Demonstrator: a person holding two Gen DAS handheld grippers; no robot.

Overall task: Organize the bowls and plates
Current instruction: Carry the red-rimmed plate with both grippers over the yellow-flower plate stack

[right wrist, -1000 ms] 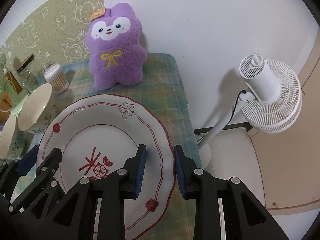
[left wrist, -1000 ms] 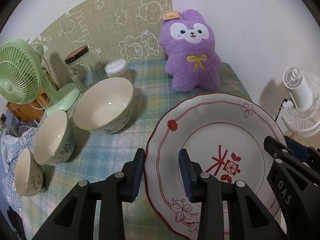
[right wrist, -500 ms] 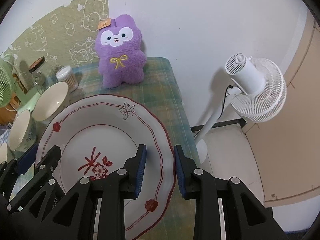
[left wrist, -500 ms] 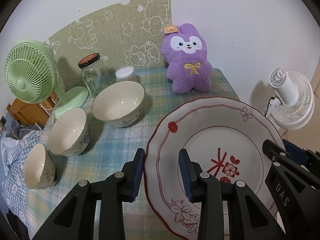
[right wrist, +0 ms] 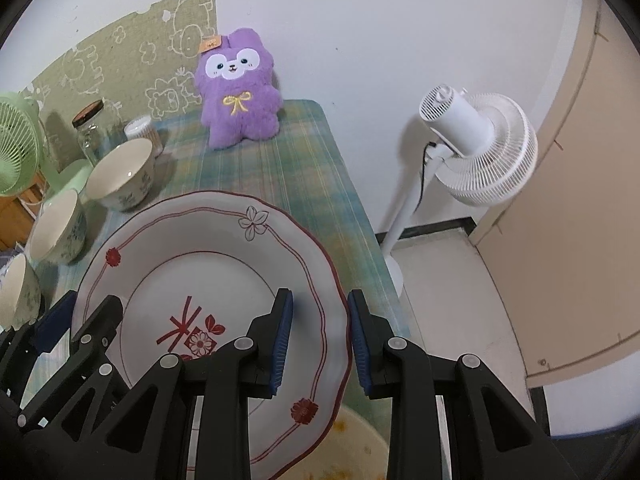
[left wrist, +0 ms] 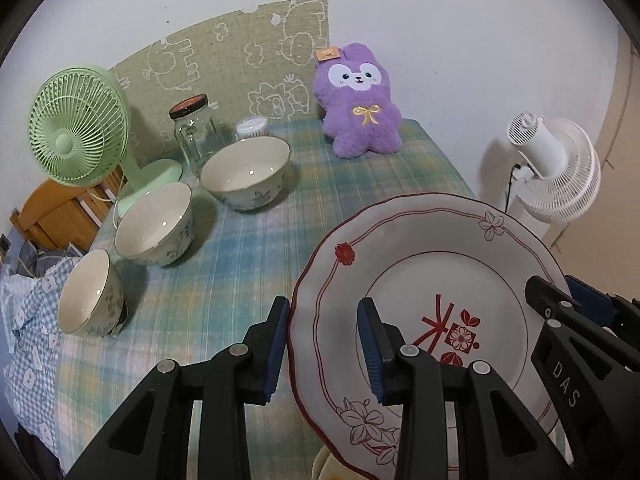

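A large white plate with red line and flower decoration is held in the air above the table. My left gripper is shut on its left rim, and my right gripper is shut on its right rim. Three cream bowls stand on the left of the table: a large one, a medium one and a small one. Another pale dish with orange stains shows under the plate.
A purple plush rabbit, a glass jar and a cotton-swab tub stand at the back of the checked tablecloth. A green fan is at the left. A white floor fan stands off the table's right edge.
Both grippers have risen with the plate held between them. The table, bowls and plush now look smaller and farther below. A stained dish has come into view under the plate.
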